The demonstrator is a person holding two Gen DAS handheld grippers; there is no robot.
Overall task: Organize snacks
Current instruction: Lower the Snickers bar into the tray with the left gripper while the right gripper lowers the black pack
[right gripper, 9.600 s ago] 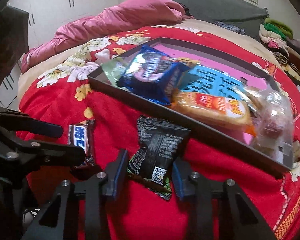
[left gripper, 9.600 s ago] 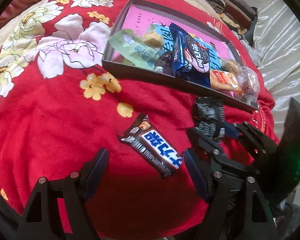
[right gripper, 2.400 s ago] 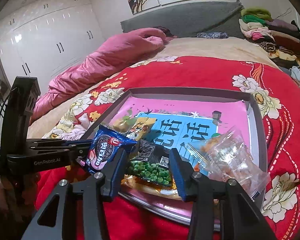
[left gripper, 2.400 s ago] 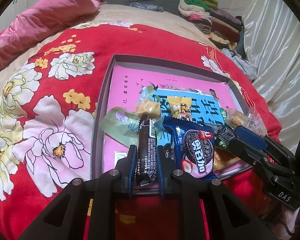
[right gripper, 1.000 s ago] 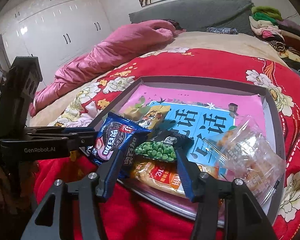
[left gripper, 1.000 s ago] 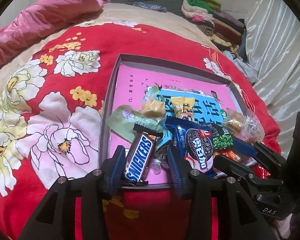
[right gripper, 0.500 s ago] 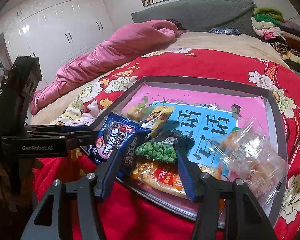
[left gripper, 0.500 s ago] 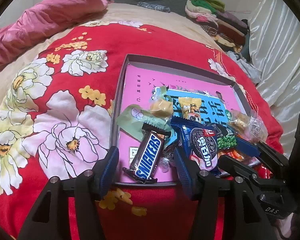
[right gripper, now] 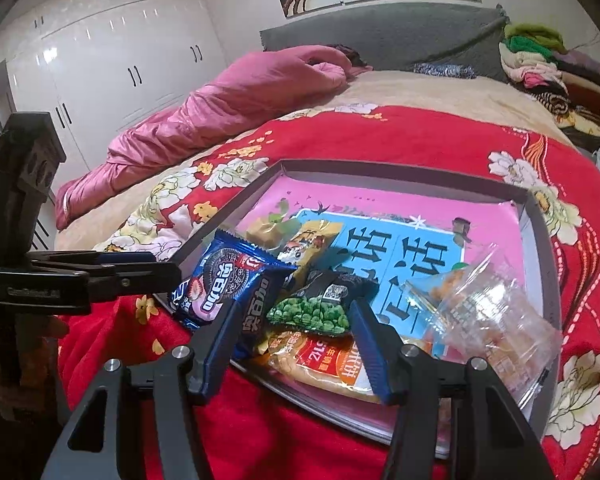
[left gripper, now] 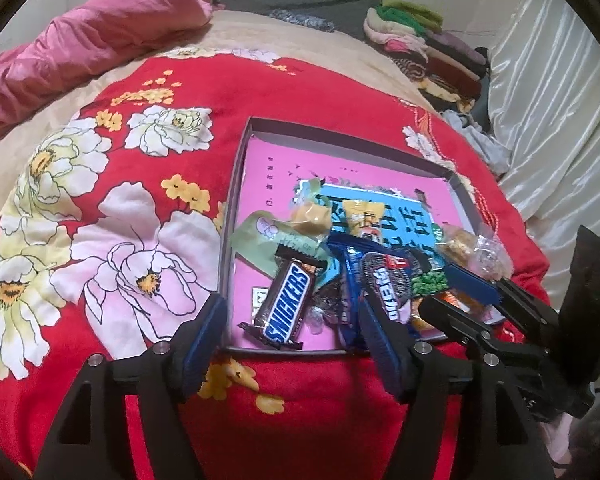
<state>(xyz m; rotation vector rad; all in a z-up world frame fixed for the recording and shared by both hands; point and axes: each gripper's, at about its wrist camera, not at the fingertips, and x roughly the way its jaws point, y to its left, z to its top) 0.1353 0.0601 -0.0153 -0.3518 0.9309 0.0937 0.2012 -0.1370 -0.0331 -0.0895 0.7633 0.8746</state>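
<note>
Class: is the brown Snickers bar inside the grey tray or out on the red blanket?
Inside: the brown Snickers bar lies flat within the grey tray.

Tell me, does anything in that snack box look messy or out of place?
Slightly messy, yes. The snacks are heaped at the near end of the box, leaving the far half bare. The chocolate bar lies askew, and the cookie pack leans over the box's edge.
</note>
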